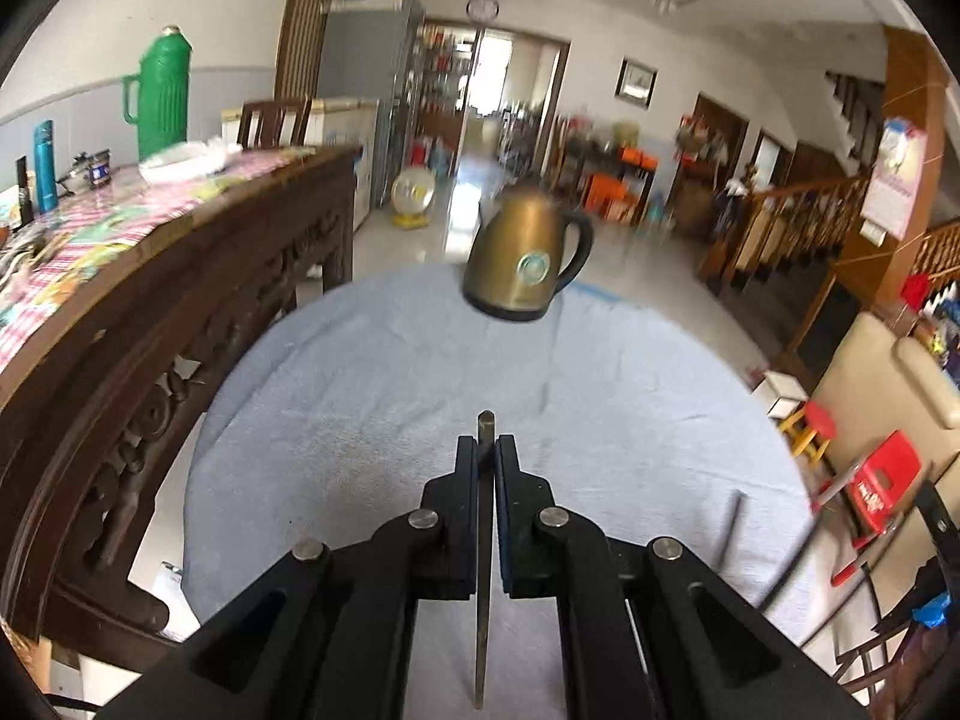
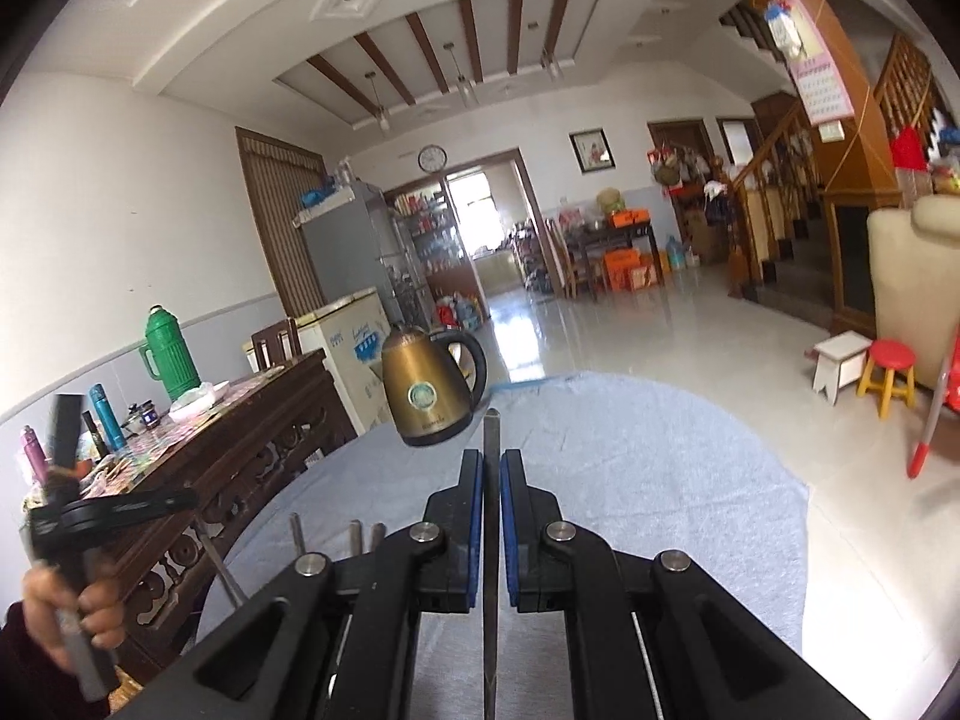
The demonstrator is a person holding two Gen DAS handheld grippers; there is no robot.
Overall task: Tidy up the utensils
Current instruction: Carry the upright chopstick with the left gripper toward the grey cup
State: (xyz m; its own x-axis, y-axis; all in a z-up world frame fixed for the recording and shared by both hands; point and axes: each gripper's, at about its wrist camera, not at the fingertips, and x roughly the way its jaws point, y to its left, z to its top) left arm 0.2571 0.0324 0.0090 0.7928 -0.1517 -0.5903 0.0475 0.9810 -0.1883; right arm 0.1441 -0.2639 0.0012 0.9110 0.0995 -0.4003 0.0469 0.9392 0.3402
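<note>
Just kettle (image 1: pixel 528 255), lid shut

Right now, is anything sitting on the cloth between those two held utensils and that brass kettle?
Nothing visible. Each hand-held gripper, left and right, is shut on a thin utensil, and bare blue cloth stretches ahead to the kettle.

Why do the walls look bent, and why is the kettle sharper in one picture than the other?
Both wrist views use fisheye lenses, so walls and table edges bow and the corners go black. In the left wrist view the kettle and the room behind are smeared by motion blur, though the left gripper stays crisp. In the right wrist view the kettle is sharper, and daylight glares off the floor.
</note>
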